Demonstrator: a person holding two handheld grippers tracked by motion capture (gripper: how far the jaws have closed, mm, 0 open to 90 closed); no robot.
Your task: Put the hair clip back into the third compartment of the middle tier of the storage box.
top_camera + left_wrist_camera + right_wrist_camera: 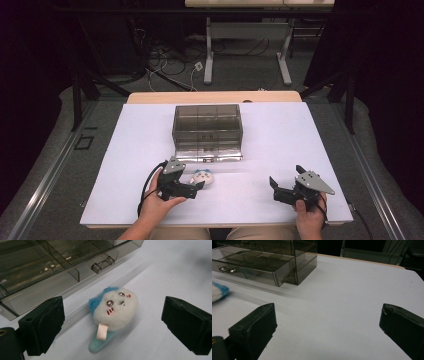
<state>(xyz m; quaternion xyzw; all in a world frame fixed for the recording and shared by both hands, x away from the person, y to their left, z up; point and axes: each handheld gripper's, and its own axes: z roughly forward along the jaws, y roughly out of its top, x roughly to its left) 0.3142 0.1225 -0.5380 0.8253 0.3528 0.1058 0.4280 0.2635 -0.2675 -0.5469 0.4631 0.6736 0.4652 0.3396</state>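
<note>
A small white plush toy [115, 311] with a blue head patch and a drawn face lies on the white table, just in front of a smoky clear drawer box [207, 130]. The toy [203, 177] sits beside my left gripper [196, 189], which points right at the table's front left. In the left gripper view the toy lies between the two black pads [45, 325] with room on both sides; the jaws stand open. The box's bottom drawer [62, 277] is pulled out. My right gripper [274, 189] rests open at the front right, nothing between its pads [254, 330].
The white sheet [280, 135] covers a wooden table. The drawer's clasp handle [103, 263] faces me. Behind the table stand desk legs and loose cables [170, 62] on the floor. Dark curtains flank both sides.
</note>
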